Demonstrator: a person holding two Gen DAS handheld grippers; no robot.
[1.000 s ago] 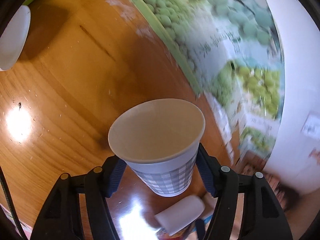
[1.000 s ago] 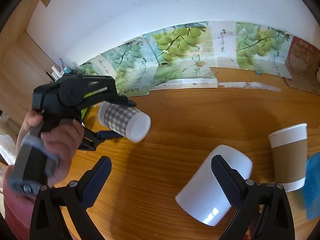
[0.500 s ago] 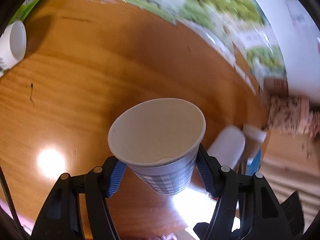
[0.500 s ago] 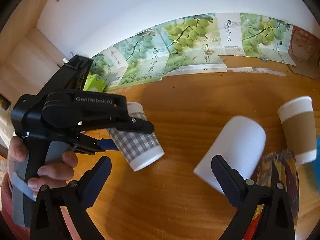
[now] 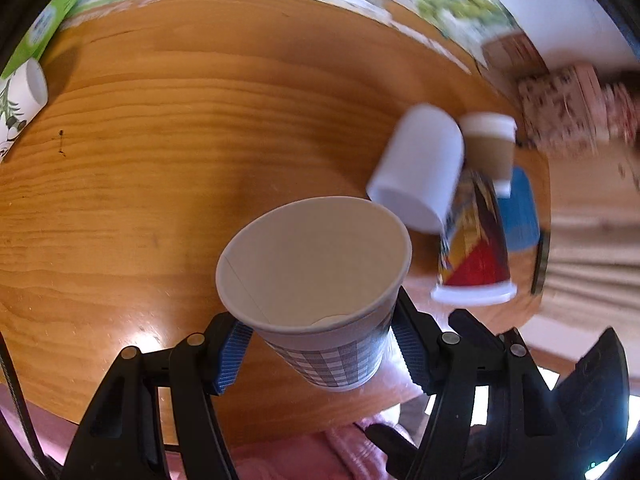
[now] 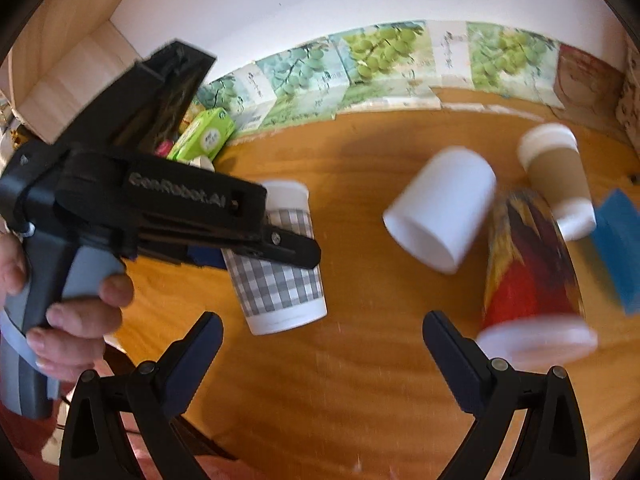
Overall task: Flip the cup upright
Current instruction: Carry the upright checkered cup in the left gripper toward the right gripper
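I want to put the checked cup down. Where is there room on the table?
The table is bare between the checked cup and the panda cup. It is crowded around the white cup, brown cup and red cup.

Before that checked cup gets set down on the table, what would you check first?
1. Left gripper shut on checked cup: ok.
2. Cup mouth up: ok, base down in the right view.
3. Cup empty: ok.
4. Table under cup free: ok, bare wood there.
5. Room from white cup lying on its side: ok, it is apart.
6. Right gripper out of the way: ok, open and holding nothing.
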